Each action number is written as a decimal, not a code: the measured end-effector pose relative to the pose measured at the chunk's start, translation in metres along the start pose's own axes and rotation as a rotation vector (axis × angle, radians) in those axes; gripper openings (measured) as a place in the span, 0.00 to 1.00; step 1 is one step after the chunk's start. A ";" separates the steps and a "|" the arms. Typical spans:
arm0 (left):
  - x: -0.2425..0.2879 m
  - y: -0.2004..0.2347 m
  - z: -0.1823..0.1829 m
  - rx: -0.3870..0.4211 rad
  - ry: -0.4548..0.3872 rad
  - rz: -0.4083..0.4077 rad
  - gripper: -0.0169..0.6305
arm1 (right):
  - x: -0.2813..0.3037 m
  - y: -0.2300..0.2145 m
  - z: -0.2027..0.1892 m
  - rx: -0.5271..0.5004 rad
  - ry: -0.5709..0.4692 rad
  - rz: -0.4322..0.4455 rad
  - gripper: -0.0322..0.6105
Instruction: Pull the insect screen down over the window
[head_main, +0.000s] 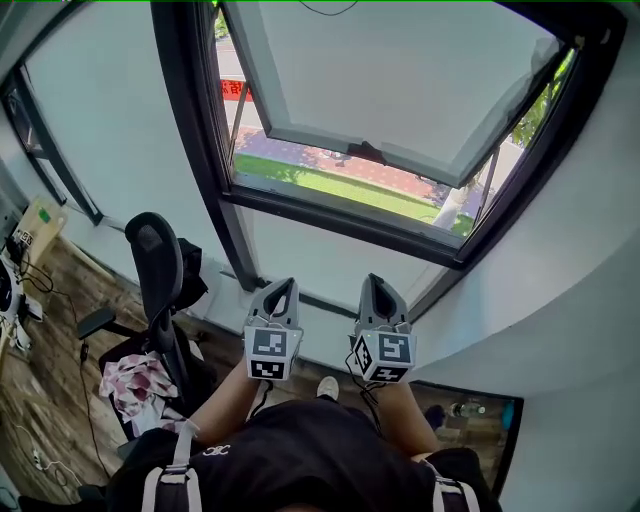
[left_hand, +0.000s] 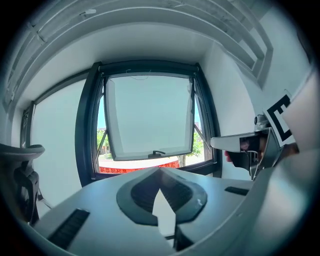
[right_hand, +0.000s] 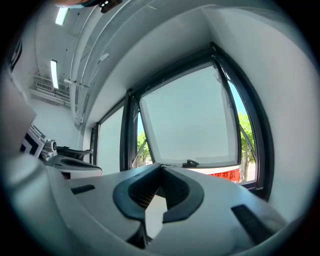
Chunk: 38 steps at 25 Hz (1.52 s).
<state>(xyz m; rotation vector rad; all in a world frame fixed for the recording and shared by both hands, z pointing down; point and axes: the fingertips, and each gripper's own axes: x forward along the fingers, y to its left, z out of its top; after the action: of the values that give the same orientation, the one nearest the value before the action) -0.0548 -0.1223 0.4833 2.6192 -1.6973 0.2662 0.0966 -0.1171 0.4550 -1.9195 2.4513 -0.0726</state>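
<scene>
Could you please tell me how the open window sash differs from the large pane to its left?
The sash is swung outward at the bottom, showing grass and trees through the gap; the left pane sits shut. The sash carries a dark handle; the left pane shows none. Both look pale and cloudy.

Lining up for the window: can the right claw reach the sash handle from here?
Probably yes. Nothing stands between the right claw and the handle on the open sash; the left claw is beside it, not across. Its jaws are shut, so they must open first.
</scene>
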 end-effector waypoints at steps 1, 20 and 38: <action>0.010 -0.001 0.003 0.003 0.002 0.005 0.05 | 0.008 -0.008 0.001 0.005 0.000 0.003 0.06; 0.161 -0.016 0.024 -0.043 0.036 -0.018 0.05 | 0.100 -0.117 -0.004 0.013 0.016 -0.037 0.06; 0.207 0.028 0.046 -0.066 -0.017 -0.199 0.05 | 0.130 -0.099 0.013 -0.048 -0.015 -0.164 0.06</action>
<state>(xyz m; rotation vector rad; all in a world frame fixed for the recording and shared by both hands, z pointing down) 0.0087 -0.3254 0.4662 2.7215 -1.4094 0.1815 0.1625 -0.2674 0.4483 -2.1289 2.3023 -0.0034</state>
